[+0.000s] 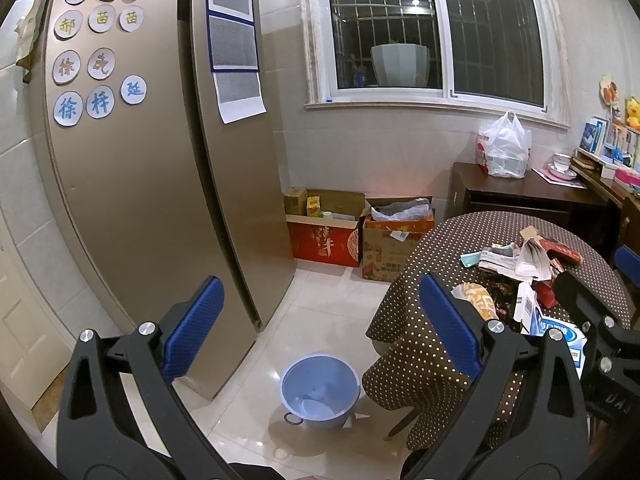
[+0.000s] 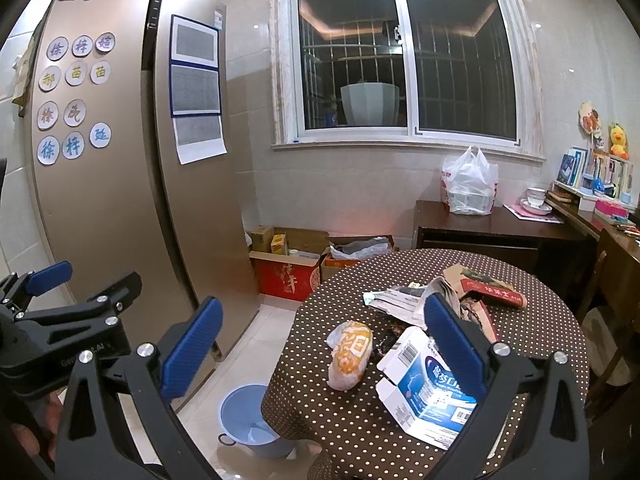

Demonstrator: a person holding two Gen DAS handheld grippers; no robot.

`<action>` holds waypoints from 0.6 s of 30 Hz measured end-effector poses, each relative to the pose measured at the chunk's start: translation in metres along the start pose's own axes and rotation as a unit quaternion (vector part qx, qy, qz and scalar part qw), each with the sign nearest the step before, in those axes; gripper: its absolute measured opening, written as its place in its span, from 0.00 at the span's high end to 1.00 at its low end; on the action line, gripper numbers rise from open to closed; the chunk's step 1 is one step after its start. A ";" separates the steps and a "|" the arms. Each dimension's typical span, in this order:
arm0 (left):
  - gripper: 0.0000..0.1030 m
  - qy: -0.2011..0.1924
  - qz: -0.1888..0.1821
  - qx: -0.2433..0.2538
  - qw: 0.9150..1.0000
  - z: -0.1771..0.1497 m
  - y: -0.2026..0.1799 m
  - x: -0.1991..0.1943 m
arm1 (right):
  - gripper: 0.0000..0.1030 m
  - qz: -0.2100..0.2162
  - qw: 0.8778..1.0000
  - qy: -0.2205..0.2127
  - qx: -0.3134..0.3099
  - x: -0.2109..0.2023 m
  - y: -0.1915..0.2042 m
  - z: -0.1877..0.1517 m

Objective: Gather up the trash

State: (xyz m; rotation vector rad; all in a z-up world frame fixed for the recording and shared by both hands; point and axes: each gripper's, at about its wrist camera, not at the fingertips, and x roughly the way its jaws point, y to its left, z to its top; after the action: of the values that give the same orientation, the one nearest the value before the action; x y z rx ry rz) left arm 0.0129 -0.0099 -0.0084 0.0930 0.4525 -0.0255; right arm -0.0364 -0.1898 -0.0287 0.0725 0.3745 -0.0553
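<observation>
Trash lies on a round table with a brown polka-dot cloth (image 2: 400,280): an orange and white wrapper (image 2: 350,354), a blue and white carton (image 2: 430,386), crumpled newspaper (image 2: 404,300) and a red box (image 2: 494,290). A blue bin (image 1: 319,390) holding some white paper stands on the floor beside the table. My left gripper (image 1: 320,332) hangs open and empty above the bin. My right gripper (image 2: 324,344) is open and empty over the table's near edge, its right finger in front of the carton. The bin (image 2: 250,420) shows partly under the cloth in the right wrist view.
A tall gold fridge (image 1: 140,160) with paper discs stands at the left. Cardboard boxes (image 1: 352,232) sit on the floor by the wall under the window. A dark sideboard (image 1: 516,192) carries a white plastic bag (image 1: 504,148). A wooden chair (image 2: 612,280) stands at the right of the table.
</observation>
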 end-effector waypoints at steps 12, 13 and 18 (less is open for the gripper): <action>0.07 0.055 -0.048 0.029 0.997 -0.011 -0.039 0.037 | 0.04 -0.041 0.998 0.028 0.038 0.019 -0.060 -0.015; 0.07 0.061 -0.053 0.032 0.996 -0.011 -0.044 0.040 | 0.04 -0.045 0.998 0.033 0.042 0.022 -0.067 -0.018; 0.07 0.088 -0.080 0.053 0.992 -0.020 -0.076 0.059 | 0.04 -0.067 0.994 0.058 0.059 0.037 -0.099 -0.033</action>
State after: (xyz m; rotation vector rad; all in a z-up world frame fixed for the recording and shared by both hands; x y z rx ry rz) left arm 0.0537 -0.0835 -0.0585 0.1644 0.6343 -0.1997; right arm -0.0206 -0.2868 -0.0787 0.1680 0.4922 -0.2064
